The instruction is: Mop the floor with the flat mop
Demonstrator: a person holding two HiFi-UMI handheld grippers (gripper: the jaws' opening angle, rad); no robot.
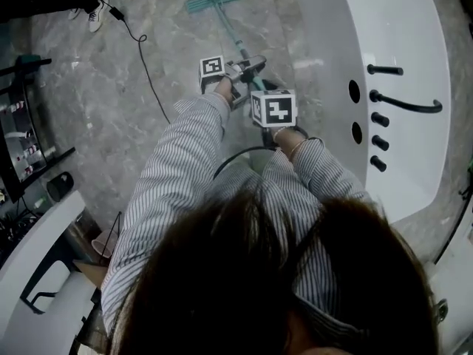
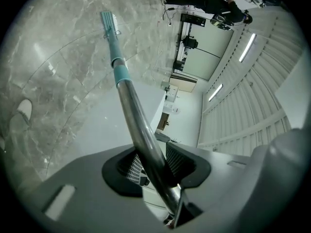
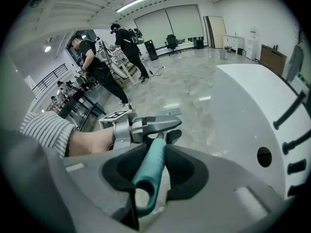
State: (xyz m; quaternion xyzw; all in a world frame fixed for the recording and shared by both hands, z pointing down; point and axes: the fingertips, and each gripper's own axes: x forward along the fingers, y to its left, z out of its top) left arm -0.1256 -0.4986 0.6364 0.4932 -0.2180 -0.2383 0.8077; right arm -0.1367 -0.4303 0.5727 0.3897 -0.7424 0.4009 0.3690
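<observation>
The left tongs (image 2: 151,165) are clenched on the steel pole (image 2: 132,111) of the mop (image 1: 228,28), ahead of the right tongs (image 3: 148,171), which grasp the teal grip (image 3: 154,154) at its top end. The mop slants away from the person, its flat head (image 1: 213,1) lying on the grey marble floor (image 1: 148,43), left of a white tub (image 1: 403,28)
</observation>
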